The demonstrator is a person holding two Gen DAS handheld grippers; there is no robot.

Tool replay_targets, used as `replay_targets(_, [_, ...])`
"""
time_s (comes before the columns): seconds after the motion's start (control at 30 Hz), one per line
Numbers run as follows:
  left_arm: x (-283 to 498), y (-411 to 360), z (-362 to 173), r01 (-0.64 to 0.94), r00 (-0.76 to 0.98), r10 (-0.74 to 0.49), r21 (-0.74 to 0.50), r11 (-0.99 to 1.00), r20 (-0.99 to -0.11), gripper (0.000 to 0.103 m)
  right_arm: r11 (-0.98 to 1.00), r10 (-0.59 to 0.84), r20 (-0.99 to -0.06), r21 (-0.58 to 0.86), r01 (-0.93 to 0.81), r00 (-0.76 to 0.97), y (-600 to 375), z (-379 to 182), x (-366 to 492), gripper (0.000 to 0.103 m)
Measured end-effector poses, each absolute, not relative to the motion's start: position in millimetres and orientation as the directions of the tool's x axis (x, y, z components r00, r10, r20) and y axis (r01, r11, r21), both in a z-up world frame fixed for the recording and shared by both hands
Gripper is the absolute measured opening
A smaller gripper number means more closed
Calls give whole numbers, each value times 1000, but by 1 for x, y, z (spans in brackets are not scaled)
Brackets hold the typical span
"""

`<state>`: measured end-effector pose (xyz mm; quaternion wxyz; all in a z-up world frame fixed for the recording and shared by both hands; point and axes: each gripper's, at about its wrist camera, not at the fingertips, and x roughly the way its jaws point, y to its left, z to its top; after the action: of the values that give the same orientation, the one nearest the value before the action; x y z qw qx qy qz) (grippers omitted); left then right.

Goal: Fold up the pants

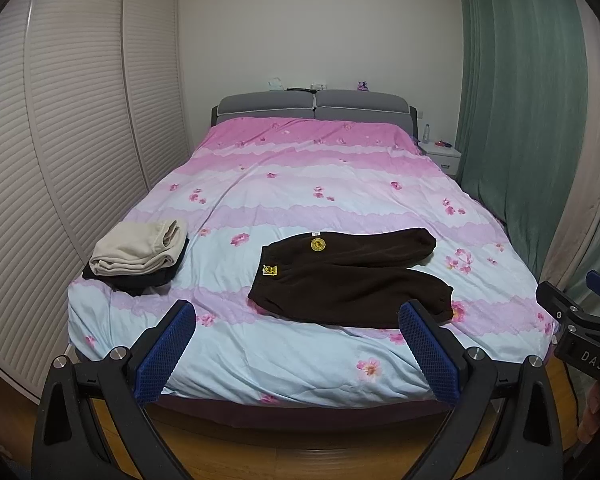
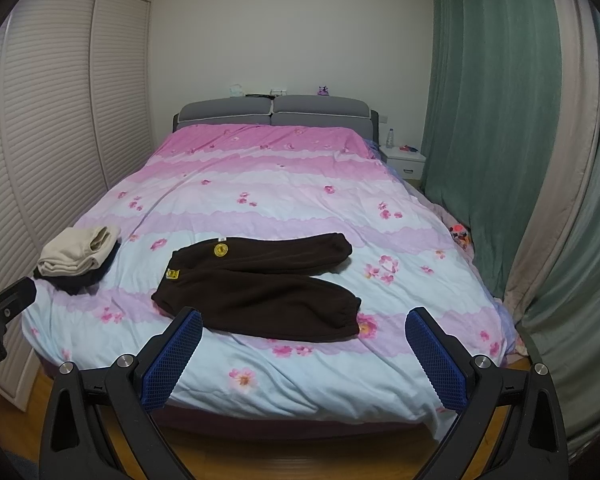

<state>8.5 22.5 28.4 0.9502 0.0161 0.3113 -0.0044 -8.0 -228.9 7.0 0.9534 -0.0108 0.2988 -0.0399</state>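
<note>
Dark brown pants [image 1: 350,276] lie flat on the bed [image 1: 300,360], near the foot end, waistband toward the left, both legs running right and slightly splayed, elastic cuffs at the right ends. Left hand-held gripper [image 1: 296,344] is wide open and empty, hanging off the foot of the bed short of the fabric; right hand-held gripper [image 2: 304,348] likewise, spread wide, holding nothing. Pants look like thick fleece: soft, light, no stiffness, will drape and sag when lifted, so a pinch at one point will bunch it. Judgement: take the near leg at the cuff with the right and at the waistband corner [image 2: 160,300] with the left, then lay it over the far leg. Fuzzy pile should grip the pads fine; watch for snagging the duvet underneath. Folded stack of clothes [image 1: 140,254] sits well to the left, out of the way.
</note>
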Motion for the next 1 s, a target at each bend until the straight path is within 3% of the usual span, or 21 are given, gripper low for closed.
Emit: replay_targets(1.0, [20, 15, 16, 15, 783, 10, 35, 999, -622, 103, 997, -78, -588, -46, 63, 805, -234, -1, -1, 103])
